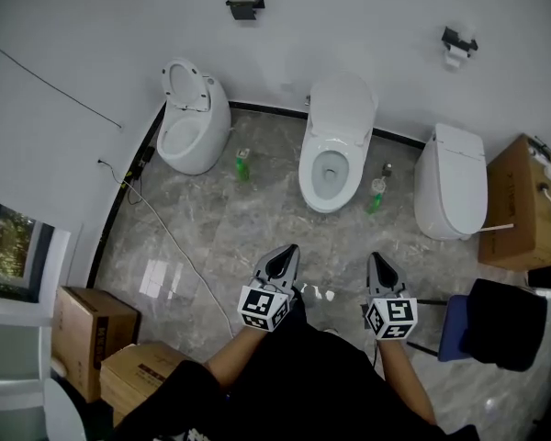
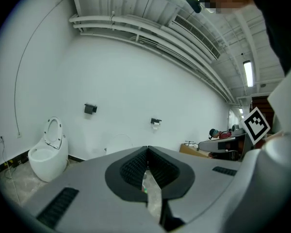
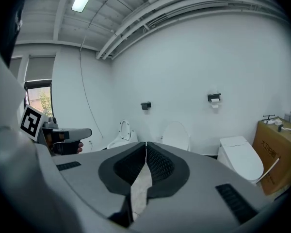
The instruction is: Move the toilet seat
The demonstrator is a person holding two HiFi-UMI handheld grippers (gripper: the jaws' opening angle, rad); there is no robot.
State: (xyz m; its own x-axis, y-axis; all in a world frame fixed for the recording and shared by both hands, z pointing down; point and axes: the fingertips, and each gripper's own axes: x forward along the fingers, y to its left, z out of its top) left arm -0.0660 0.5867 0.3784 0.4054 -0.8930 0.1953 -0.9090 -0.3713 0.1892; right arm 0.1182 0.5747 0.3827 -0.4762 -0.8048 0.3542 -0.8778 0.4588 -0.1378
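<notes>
both grippers, left (image 1: pixel 284 263) and right (image 1: pixel 383 271), low in frame with jaws pressed together on nothing, middle toilet (image 1: pixel 333 145) open up top

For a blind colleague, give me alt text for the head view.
Three white ceramic toilets line a white wall: left toilet and middle toilet open, right toilet closed. Nearer, over grey marbled floor, the left gripper and right gripper are shut, empty.
</notes>
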